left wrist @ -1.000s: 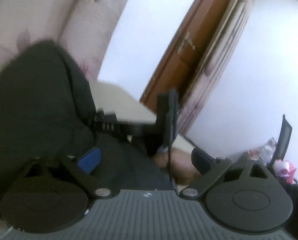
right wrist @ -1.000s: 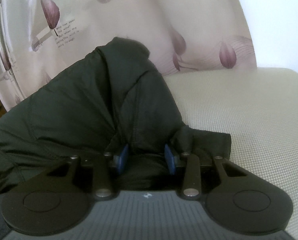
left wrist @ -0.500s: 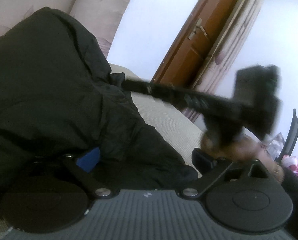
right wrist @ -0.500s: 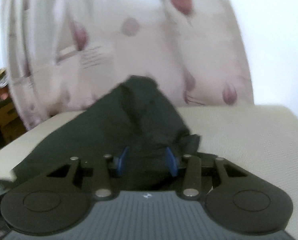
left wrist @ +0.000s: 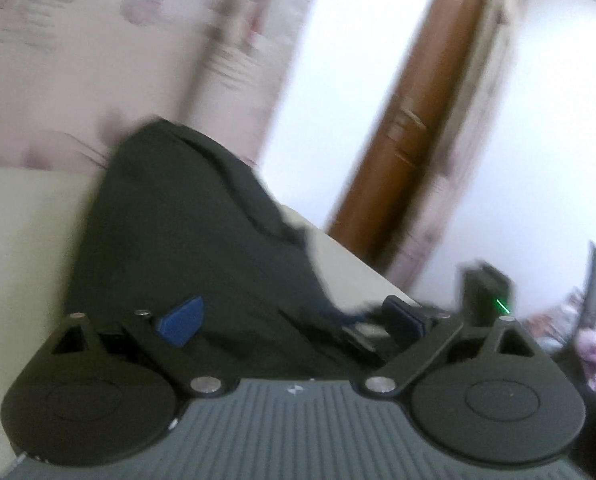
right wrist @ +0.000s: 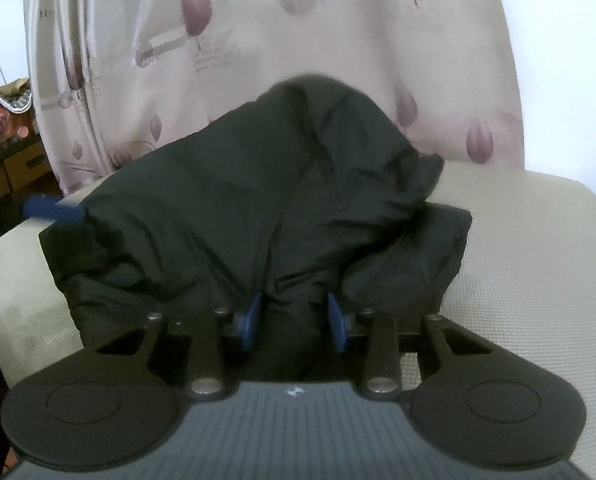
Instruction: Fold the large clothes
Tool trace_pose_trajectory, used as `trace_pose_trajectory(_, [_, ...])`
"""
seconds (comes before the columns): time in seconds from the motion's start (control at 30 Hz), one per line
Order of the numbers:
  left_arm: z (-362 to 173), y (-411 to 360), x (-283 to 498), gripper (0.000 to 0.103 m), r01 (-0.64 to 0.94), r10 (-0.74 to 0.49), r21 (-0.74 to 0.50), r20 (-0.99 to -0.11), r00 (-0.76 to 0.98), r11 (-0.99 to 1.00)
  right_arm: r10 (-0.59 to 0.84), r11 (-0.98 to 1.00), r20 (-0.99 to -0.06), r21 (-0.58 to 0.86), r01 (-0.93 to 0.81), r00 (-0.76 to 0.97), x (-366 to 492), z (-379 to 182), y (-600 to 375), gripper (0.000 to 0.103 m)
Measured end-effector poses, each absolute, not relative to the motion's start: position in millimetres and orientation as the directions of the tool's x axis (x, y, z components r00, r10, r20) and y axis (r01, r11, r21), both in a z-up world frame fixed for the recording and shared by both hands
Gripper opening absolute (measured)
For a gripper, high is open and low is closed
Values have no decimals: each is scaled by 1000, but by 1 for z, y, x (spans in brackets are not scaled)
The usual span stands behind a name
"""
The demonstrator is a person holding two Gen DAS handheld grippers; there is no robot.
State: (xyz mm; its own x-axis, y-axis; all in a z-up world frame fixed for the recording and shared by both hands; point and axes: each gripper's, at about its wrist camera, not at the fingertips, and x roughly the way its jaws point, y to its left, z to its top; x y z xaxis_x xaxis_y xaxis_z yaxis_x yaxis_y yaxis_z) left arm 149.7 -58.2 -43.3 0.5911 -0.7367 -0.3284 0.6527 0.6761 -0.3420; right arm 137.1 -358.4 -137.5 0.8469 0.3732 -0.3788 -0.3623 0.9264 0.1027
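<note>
Between right tongs (right wrist: 294, 322), dark jacket (right wrist: 258, 200) pinched

A curtain (right wrist: 258, 60) printed with mauve tulips is hanging behind a cream cushion (right wrist: 517, 240). White walls (left wrist: 337, 80) are catching bright light. A brown door (left wrist: 417, 140) is standing beside one, and a wooden cabinet (right wrist: 10, 168) is showing at the curtain's left.
</note>
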Motion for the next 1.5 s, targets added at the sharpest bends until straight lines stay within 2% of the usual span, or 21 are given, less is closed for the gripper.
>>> trace_pose_trajectory(0.1, [-46, -48, 182, 94, 599, -707, -376, -353, 613, 707, 355, 932, -372, 73, -354, 858, 134, -143, -356, 35])
trace_pose_trajectory(0.27, [-66, -47, 216, 96, 520, -587, -280, -473, 657, 807, 315, 941, -359, -2, -338, 879, 128, -153, -348, 39])
trace_pose_trajectory(0.33, [-84, -36, 229, 100, 486, -602, -357, -513, 612, 798, 294, 943, -368, -40, -331, 882, 126, -157, -344, 39])
trace_pose_trajectory(0.4, [-96, -31, 236, 101, 458, -616, -413, -519, 592, 788, 285, 945, -377, -43, -324, 881, 128, -161, -342, 39])
trace_pose_trajectory(0.5, [-96, -41, 231, 103, 481, -580, -328, -528, 620, 813, 239, 946, -374, -116, -301, 896, 125, -165, -331, 39])
trace_pose_trajectory(0.67, [-116, -36, 240, 103, 457, -587, -369, -550, 595, 809, 264, 947, -385, -70, -313, 885, 129, -164, -338, 39])
trace_pose_trajectory(0.73, [-114, -40, 242, 103, 466, -565, -326, -557, 609, 823, 270, 947, -389, -57, -316, 881, 130, -163, -340, 40])
trace_pose_trajectory(0.8, [-110, -45, 239, 103, 476, -533, -262, -562, 632, 840, 276, 948, -405, -38, -317, 872, 132, -158, -343, 46])
trace_pose_trajectory(0.9, [-109, -43, 238, 103, 473, -516, -239, -577, 633, 848, 268, 948, -452, -36, -317, 851, 138, -134, -344, 49])
trace_pose_trajectory(0.97, [-107, -43, 239, 103, 474, -507, -225, -584, 634, 851, 270, 950, -409, -36, -311, 872, 132, -110, -348, 49])
trace_pose_trajectory(1.07, [-102, -52, 237, 103, 478, -492, -195, -590, 641, 856, 321, 945, -281, 24, -327, 905, 127, -60, -353, 49])
trace_pose_trajectory(1.13, [-100, -52, 235, 103, 477, -479, -176, -593, 647, 861, 299, 951, -257, 4, -308, 919, 142, -33, -344, 49])
trace_pose_trajectory(1.27, [-98, -52, 233, 103, 474, -464, -155, -598, 653, 867, 264, 956, -337, -30, -290, 904, 207, -16, -319, 49])
trace_pose_trajectory(1.4, [-96, -49, 232, 103, 473, -456, -144, -603, 655, 869, 207, 961, -466, -69, -269, 860, 267, -35, -292, 49])
trace_pose_trajectory(1.5, [-94, -49, 232, 103, 476, -444, -120, -607, 659, 871, 199, 971, -569, 7, -238, 798, 298, -56, -292, 49])
